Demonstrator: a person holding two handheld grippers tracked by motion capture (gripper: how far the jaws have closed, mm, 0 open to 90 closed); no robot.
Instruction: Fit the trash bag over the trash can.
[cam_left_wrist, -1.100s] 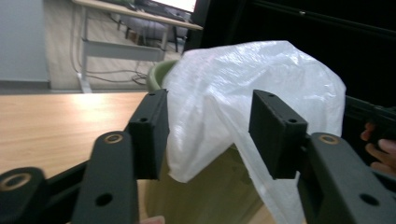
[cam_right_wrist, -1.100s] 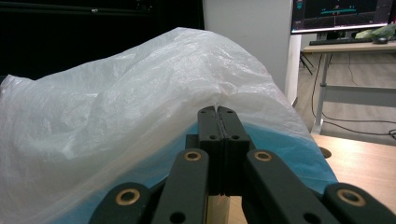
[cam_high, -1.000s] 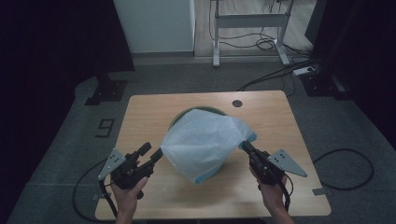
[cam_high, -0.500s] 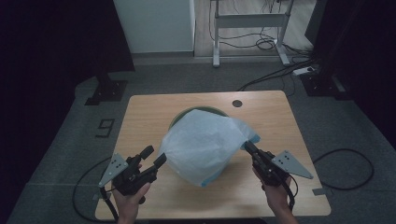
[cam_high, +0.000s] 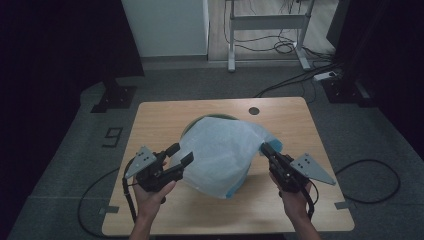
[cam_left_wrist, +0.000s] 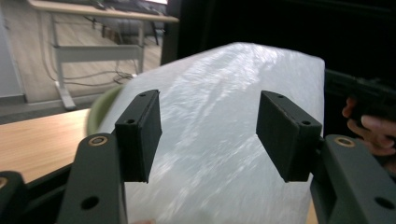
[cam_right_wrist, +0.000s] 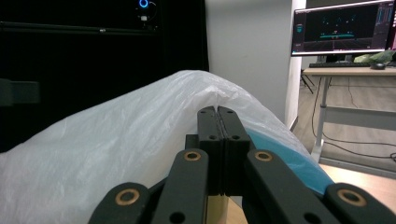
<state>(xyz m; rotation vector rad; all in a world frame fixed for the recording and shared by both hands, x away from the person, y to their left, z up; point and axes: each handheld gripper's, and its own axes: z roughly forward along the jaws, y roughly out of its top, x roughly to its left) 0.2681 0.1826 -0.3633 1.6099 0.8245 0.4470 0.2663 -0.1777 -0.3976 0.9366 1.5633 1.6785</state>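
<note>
Plastic bag (cam_high: 222, 155), pale, thin and crinkled, is draped over a green bowl (cam_high: 210, 118) at the middle of the bench (cam_high: 155, 115), a blue layer showing at its lower edge. The right hand-held gripper (cam_high: 263, 148) pinches the bag's right edge with jaws closed. The left hand-held gripper (cam_high: 181, 154) stands half open just beside the left edge, gripping nothing. Judged next: the left must close on that edge.

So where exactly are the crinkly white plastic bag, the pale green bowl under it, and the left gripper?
Crinkly white plastic bag (cam_high: 220, 152): high view, middle of its top.
Pale green bowl (cam_left_wrist: 95, 112): left gripper view, exposed rim.
Left gripper (cam_high: 180, 155): high view, between its open fingertips.
</note>
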